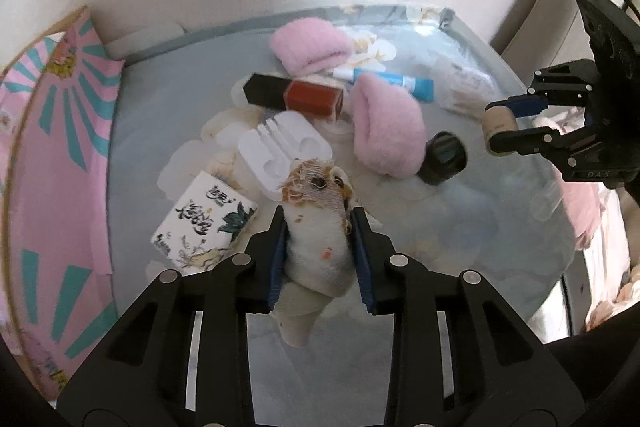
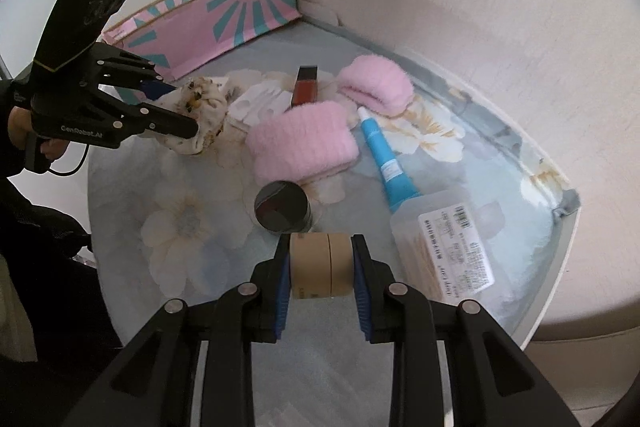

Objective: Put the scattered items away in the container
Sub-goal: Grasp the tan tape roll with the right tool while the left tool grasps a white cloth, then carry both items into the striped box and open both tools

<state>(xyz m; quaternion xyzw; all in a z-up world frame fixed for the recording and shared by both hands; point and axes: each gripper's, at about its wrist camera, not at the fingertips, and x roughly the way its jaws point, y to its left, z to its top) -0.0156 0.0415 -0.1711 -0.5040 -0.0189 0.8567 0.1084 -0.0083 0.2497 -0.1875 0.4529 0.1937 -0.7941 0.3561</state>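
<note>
Pink box [image 1: 60, 163] runs off the left edge; small print on the clear tub's label [image 2: 460, 247] stays unreadable.

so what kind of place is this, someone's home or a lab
Most likely a home, perhaps a living room. The round table wears a floral cover under clear plastic, set against a plain wall; personal bits lie on it, such as pink fuzzy socks and a blue tube, and a sofa-like cushion sits behind.

- I see the white patterned sock [image 1: 316, 227] pinched off the table, at my 6 o'clock.
- The tan tape roll [image 2: 321, 264] is clamped, lifted.
- The pink box [image 2: 224, 23] stands at 11 o'clock.
</note>
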